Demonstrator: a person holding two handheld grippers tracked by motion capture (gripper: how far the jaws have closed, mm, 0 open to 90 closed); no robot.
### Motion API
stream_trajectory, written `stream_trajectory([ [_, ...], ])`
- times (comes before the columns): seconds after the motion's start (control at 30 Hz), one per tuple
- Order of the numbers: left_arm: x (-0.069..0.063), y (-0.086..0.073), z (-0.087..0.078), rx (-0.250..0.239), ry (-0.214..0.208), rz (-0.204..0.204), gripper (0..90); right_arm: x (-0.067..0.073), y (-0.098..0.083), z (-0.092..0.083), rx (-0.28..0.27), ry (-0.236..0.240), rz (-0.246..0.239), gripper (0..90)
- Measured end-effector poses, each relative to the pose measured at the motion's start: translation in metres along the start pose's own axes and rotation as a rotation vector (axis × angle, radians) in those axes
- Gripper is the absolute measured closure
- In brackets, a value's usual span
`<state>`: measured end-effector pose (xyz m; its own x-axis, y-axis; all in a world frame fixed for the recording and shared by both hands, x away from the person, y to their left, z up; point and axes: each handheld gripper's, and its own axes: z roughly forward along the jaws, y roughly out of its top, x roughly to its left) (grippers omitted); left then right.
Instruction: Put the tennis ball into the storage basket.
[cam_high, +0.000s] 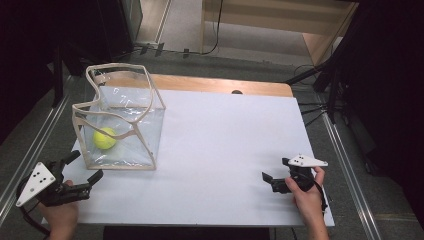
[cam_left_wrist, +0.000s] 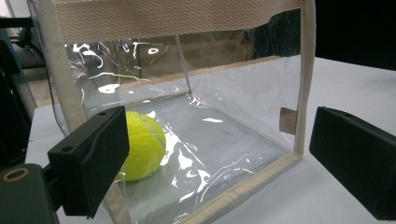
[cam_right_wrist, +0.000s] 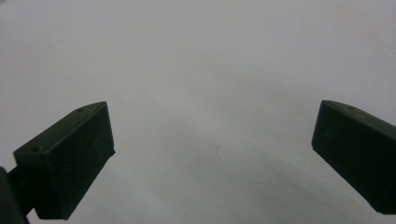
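Tennis ball (cam_high: 104, 138) in clear bag (cam_high: 145, 125), just beyond wide-apart left claw (cam_high: 86, 166).

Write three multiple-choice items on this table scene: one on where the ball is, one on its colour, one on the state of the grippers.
1. Where is the yellow-green tennis ball?
A. inside the clear plastic bag with beige fabric trim
B. on the white table top
C. between the left gripper's jaws

2. What colour is the ball?
A. orange
B. yellow-green
C. white

3. How are the left gripper and the right gripper set?
A. both shut
B. one shut
C. both open

Answers: 1 A, it shows through the bag's wall; 2 B, seen in the left gripper view; 3 C, jaws apart and holding nothing.
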<state>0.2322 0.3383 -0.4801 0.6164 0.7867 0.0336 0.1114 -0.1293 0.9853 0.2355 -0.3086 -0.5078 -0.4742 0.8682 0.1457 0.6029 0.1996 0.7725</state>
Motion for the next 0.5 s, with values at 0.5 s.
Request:
stream_trajectory([
  [0.5,0.0003,0.0001,0.0003,-0.002,-0.003,0.002,5.3,-0.0075,-0.0097,-0.0088,-0.034,-0.013,0.013,0.0],
])
